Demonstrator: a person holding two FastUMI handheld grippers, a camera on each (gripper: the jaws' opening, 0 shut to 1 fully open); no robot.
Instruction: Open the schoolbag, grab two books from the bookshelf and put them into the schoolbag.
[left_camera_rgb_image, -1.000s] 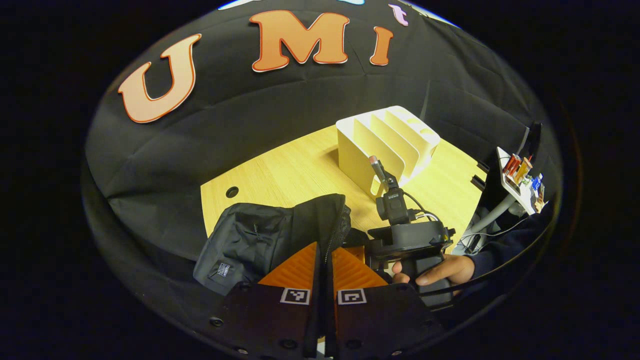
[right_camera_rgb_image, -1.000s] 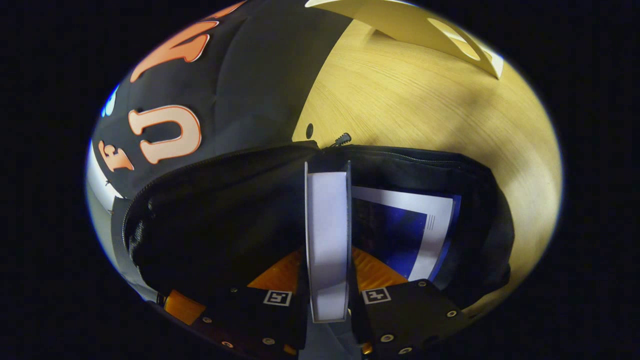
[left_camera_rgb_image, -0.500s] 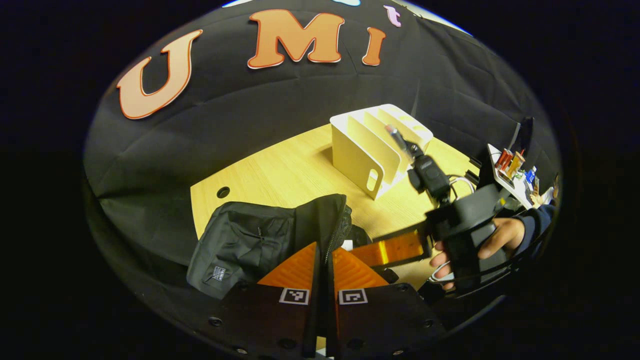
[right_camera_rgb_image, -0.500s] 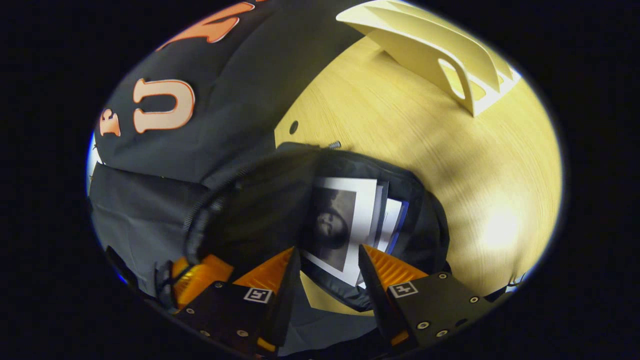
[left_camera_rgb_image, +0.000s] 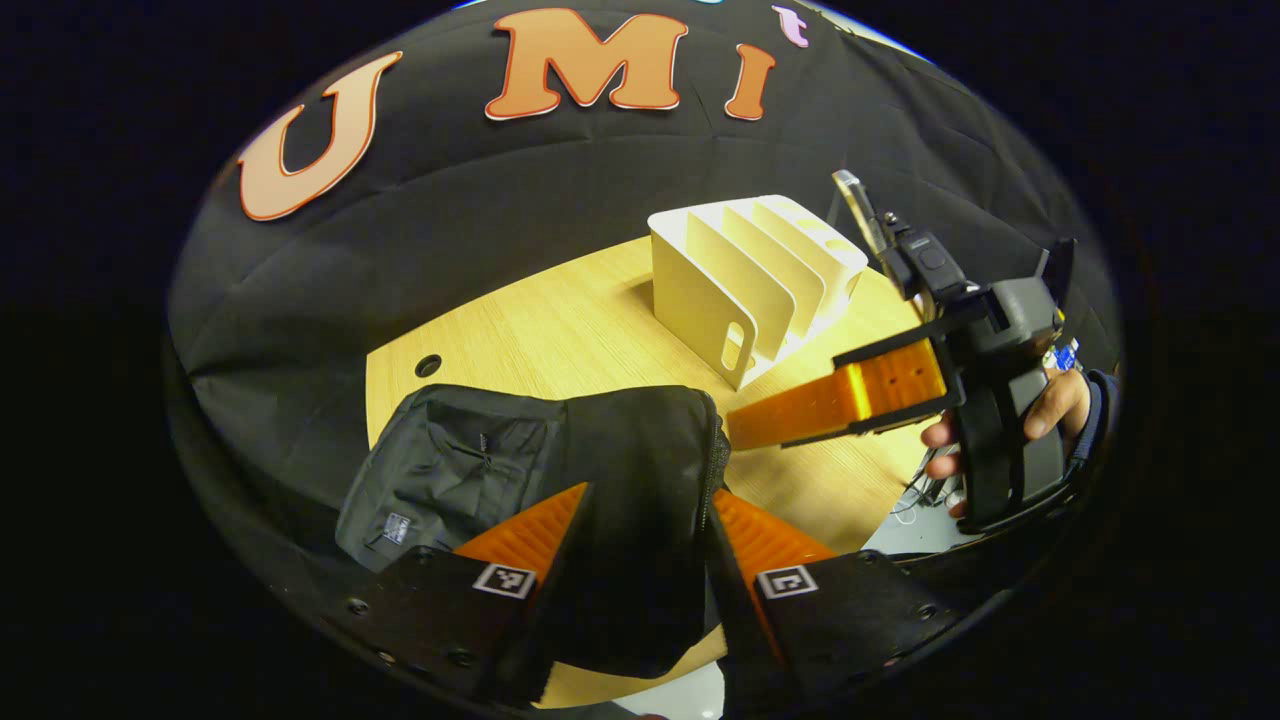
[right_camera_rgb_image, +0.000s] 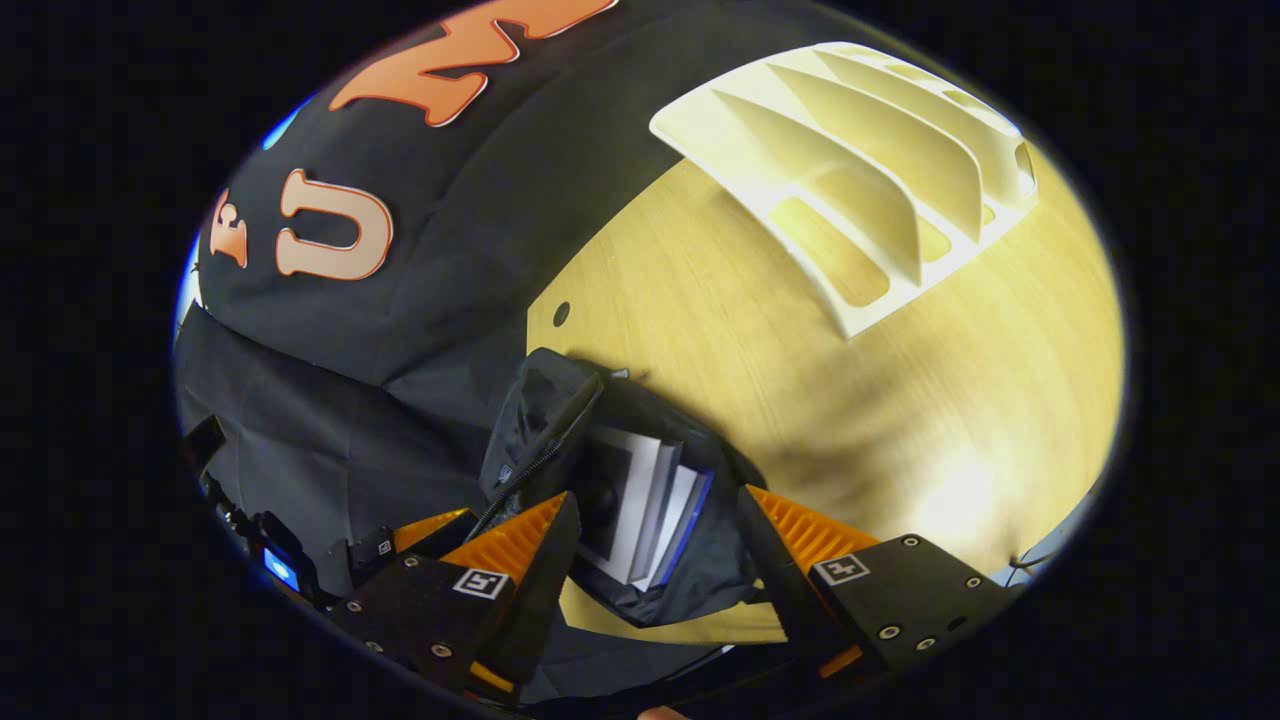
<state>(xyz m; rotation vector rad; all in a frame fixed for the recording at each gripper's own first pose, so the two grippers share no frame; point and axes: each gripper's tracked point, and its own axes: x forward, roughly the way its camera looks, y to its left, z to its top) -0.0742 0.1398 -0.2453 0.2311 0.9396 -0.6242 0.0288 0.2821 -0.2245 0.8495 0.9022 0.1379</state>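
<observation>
Woodgrain table; soft black schoolbag holds 2 flat books.

Left gripper view faces the wall low over the schoolbag; right gripper view looks down, sharing it.

In your left gripper view, the schoolbag lies on the near part of the surface, right before your left gripper, whose jaws stand apart on either side of the bag's flap. The bookshelf stands behind the bag, toward the right. Your right gripper hangs to the right of the bag, in front of the shelf. In your right gripper view, two books sit side by side in the schoolbag, just ahead of the spread jaws of your right gripper.
</observation>
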